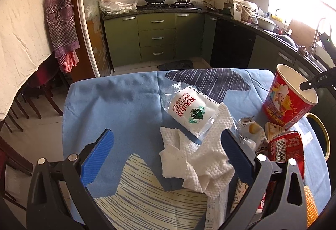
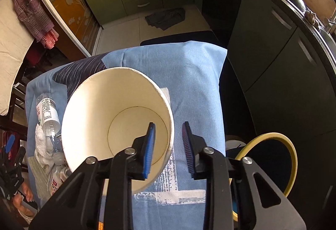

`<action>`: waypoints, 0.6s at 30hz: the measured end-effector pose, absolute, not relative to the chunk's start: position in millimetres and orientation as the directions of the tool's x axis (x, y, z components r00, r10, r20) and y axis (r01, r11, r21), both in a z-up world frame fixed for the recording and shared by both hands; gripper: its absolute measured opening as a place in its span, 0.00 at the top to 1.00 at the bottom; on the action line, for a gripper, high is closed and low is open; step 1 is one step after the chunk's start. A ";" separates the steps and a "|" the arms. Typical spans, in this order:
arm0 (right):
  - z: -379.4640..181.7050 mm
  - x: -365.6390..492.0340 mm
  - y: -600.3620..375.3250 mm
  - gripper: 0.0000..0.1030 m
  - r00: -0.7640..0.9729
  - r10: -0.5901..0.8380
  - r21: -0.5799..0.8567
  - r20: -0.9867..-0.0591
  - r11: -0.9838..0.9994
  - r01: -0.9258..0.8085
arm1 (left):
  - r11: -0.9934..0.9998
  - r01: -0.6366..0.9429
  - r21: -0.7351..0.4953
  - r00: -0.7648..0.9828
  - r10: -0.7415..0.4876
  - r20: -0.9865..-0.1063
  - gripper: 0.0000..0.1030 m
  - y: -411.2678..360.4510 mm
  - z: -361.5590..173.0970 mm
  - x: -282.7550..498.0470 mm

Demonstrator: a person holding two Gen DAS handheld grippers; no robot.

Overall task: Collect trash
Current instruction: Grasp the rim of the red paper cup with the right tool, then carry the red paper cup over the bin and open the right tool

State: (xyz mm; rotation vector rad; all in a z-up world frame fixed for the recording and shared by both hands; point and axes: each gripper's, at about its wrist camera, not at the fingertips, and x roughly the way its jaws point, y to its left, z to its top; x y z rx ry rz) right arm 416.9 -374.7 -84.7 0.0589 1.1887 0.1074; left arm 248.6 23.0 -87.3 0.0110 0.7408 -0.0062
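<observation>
Trash lies on a blue cloth-covered table (image 1: pixel 117 99). A crumpled white paper towel (image 1: pixel 195 156) sits between the fingers of my left gripper (image 1: pixel 166 152), which is open and empty. A squashed clear water bottle (image 1: pixel 189 110) lies just beyond the towel. A red crushed can (image 1: pixel 287 146) and a snack wrapper (image 1: pixel 252 131) lie to the right. A red paper cup (image 1: pixel 289 97) stands at the far right. My right gripper (image 2: pixel 168 146) is open, one finger inside the cup (image 2: pixel 117 125) and one outside, straddling its rim.
A black bin with a yellow rim (image 2: pixel 271 158) stands right of the table. Green kitchen cabinets (image 1: pixel 157 37) and a black counter (image 1: pixel 294 41) lie beyond. Dark wooden chairs (image 1: pixel 31 99) stand to the left. A dark cloth (image 2: pixel 166 18) lies on the floor.
</observation>
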 end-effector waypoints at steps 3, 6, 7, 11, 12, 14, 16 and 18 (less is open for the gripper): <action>-88.0 419.7 -372.9 0.93 0.356 0.109 0.099 -0.928 0.994 -0.046 | 1.000 0.012 -0.004 0.735 -0.012 -0.678 0.06 24.4 -88.9 248.1; -86.3 419.9 -378.5 0.94 0.353 0.138 0.133 -0.926 0.990 -0.037 | 1.000 0.016 -0.008 0.740 -0.017 -0.673 0.06 24.6 -88.6 246.0; -83.4 417.8 -381.8 0.95 0.359 0.149 0.147 -0.921 0.989 -0.034 | 1.000 0.015 -0.010 0.742 -0.018 -0.670 0.06 25.5 -88.2 246.4; -62.2 399.8 -405.7 0.95 0.402 0.174 0.185 -0.899 0.983 -0.010 | 1.000 0.015 -0.018 0.747 -0.023 -0.664 0.06 28.1 -87.9 246.8; -55.7 393.6 -416.5 0.95 0.411 0.183 0.202 -0.893 0.979 0.003 | 1.000 0.016 -0.018 0.747 -0.024 -0.664 0.06 27.9 -88.0 246.5; -43.5 380.6 -444.2 0.95 0.434 0.181 0.220 -0.882 0.975 0.042 | 1.000 0.017 -0.017 0.748 -0.024 -0.663 0.06 27.7 -87.9 246.1; -33.5 365.6 -477.1 0.95 0.461 0.143 0.211 -0.876 0.972 0.100 | 1.000 0.019 -0.018 0.749 -0.027 -0.662 0.06 27.1 -87.1 244.5; -30.5 350.6 -514.6 0.95 0.471 0.110 0.215 -0.875 0.961 0.173 | 1.000 0.023 -0.021 0.752 -0.031 -0.659 0.06 26.7 -85.8 243.4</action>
